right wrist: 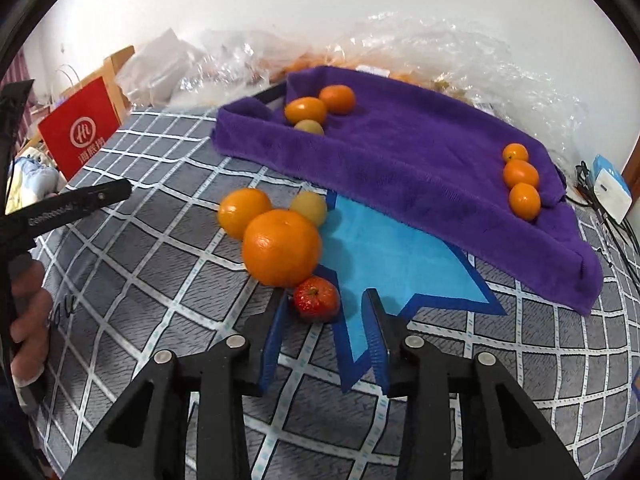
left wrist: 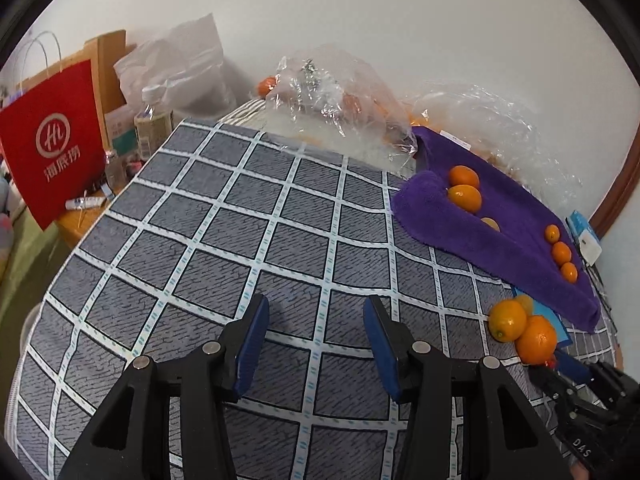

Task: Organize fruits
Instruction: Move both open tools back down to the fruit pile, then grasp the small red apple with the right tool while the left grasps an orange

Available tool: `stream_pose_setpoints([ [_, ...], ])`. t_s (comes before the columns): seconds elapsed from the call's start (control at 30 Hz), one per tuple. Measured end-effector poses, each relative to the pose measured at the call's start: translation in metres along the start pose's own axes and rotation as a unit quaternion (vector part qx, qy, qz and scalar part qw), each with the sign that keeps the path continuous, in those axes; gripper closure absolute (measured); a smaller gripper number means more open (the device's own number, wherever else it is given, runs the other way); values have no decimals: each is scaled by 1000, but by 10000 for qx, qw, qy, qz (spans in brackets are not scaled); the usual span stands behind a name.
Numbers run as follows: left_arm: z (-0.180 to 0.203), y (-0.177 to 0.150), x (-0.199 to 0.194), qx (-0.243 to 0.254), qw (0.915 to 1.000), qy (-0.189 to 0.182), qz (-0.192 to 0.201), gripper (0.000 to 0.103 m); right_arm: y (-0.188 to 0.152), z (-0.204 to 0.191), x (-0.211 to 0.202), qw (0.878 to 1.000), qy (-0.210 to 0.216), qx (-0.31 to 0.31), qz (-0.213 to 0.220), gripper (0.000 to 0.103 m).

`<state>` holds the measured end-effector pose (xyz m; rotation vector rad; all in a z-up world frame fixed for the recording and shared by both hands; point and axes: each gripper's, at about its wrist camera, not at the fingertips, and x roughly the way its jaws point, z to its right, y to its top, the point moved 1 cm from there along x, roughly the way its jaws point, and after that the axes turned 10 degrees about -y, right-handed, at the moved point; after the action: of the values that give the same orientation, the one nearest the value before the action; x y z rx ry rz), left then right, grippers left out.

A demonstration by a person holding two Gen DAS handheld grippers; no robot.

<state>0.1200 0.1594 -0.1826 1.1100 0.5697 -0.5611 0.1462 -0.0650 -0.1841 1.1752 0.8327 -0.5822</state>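
1. Right tongs (right wrist: 326, 334) are spread wide and hold nothing; a small red fruit (right wrist: 316, 298) lies on the table just ahead, between the fingertips.
2. Left tongs (left wrist: 316, 336) gape wide, empty, over bare checked cloth (left wrist: 240, 220) with free room ahead.
3. A large orange (right wrist: 281, 253) touches the red fruit at the left, with two smaller citrus (right wrist: 243, 212) behind.
4. Beyond, the purple towel (right wrist: 400, 168) carries two groups of three fruits; plastic bags (right wrist: 460, 44) crowd the table's far edge.
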Motion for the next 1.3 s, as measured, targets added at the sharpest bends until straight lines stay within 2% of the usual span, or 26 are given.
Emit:
stream_pose_setpoints([
  [0.13, 4, -1, 0, 76, 10000, -19, 10, 55, 0, -2, 1, 9999, 71, -98, 90, 79],
  [0.3, 13, -4, 3, 337, 9993, -91, -127, 54, -8, 9, -8, 9999, -5, -14, 148, 79],
  [0.5, 17, -5, 6, 447, 9987, -126, -220, 50, -16, 62, -26, 9963, -567, 565, 306, 79],
  [0.73, 21, -7, 8, 577, 9978, -129, -298, 43, -31, 107, -6, 9903, -552, 1271, -53, 79],
  [0.87, 23, -8, 10, 634, 9974, -73, -332, 43, -35, 112, -5, 9888, -449, 1421, -18, 79],
  [1.17, 29, -9, 12, 820, 9957, 84, -420, 40, -35, 109, -4, 9896, -526, 1342, -5, 79],
  [1.2, 30, -10, 13, 869, 9951, 104, -455, 38, -35, 109, -5, 9895, -527, 1342, -3, 79],
  [1.27, 34, -13, 14, 1024, 9932, 111, -538, 27, -35, 109, -5, 9896, -525, 1339, -3, 79],
  [1.3, 36, -14, 15, 1113, 9920, 127, -587, 26, -35, 109, -5, 9897, -519, 1335, -1, 79],
])
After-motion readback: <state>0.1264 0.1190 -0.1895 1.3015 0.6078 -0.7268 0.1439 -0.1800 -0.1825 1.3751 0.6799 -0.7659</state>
